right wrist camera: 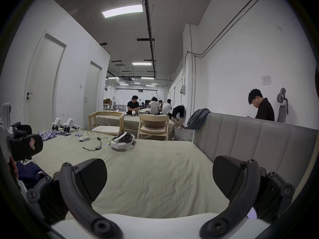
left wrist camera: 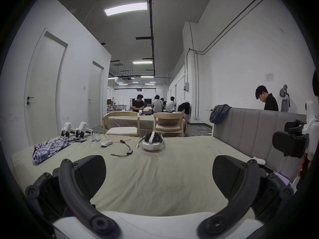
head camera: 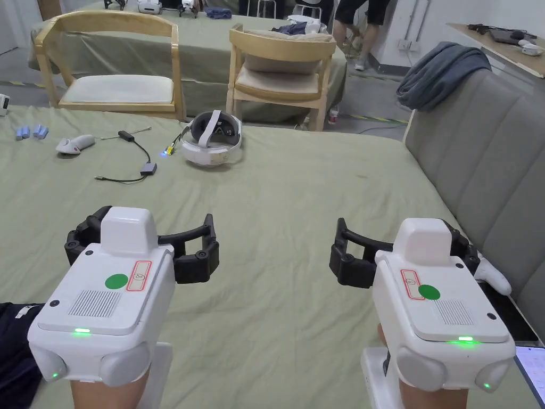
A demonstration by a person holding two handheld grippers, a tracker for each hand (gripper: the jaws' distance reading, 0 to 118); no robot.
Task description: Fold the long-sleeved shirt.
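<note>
At near-left bed edge: dark navy shirt (head camera: 13, 341) bunched, beside left gripper (head camera: 139, 246) | left nearer, right gripper (head camera: 404, 251) well apart | both held apart, empty | long axis unclear

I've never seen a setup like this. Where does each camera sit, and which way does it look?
Head view: on the person's head, looking down over the left gripper and right gripper at the green sheet.
Left gripper view: on that gripper, facing across the bed; its open jaws frame the bottom.
Right gripper view: same, from the other hand.
All share the white headset.
</note>
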